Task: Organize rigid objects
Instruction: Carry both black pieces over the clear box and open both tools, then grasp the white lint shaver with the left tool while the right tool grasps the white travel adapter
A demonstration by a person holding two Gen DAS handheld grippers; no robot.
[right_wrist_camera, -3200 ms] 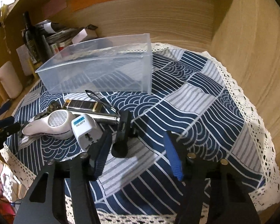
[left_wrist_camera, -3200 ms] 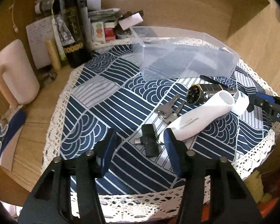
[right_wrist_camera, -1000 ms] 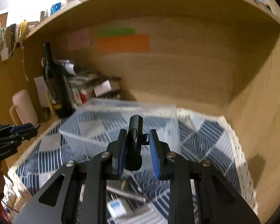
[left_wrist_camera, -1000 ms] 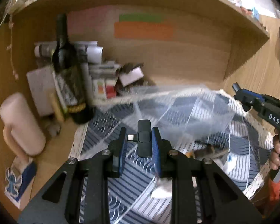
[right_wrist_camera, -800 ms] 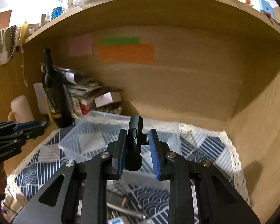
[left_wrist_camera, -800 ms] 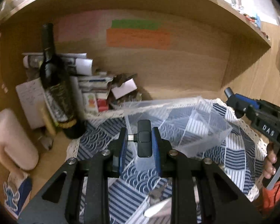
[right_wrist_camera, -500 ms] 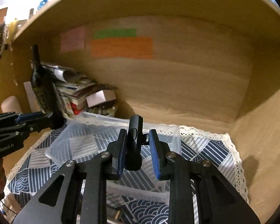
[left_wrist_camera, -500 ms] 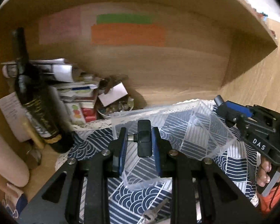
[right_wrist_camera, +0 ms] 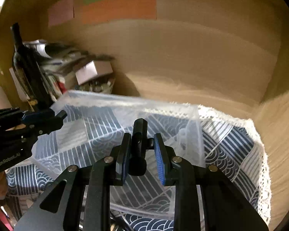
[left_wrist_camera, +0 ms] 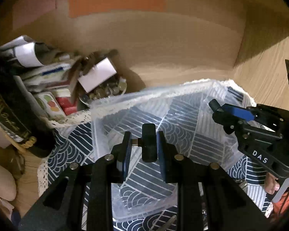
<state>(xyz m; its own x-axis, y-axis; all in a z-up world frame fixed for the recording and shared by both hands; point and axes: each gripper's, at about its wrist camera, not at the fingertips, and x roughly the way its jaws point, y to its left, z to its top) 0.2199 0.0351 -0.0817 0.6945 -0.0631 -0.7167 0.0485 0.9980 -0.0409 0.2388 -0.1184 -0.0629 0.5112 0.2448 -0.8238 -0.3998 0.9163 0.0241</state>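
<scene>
Both grippers now over clear bin [left_wrist_camera: 183, 96] at frame centre, off cloth. Left gripper [left_wrist_camera: 143, 144] clamps small black adapter [left_wrist_camera: 148, 142]; right gripper [right_wrist_camera: 141, 150] clamps black clip-like piece [right_wrist_camera: 138, 144] (both look light, stiff, slippery; mid-body hold suits).

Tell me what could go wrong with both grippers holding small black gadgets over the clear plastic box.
1. The left gripper pinches its black gadget by a thin plug and one side, so it may twist or slip out early.
2. Both grippers crowd over the clear box; the right gripper could knock the left.
3. The light box may shift if a gripper nudges its rim.
</scene>
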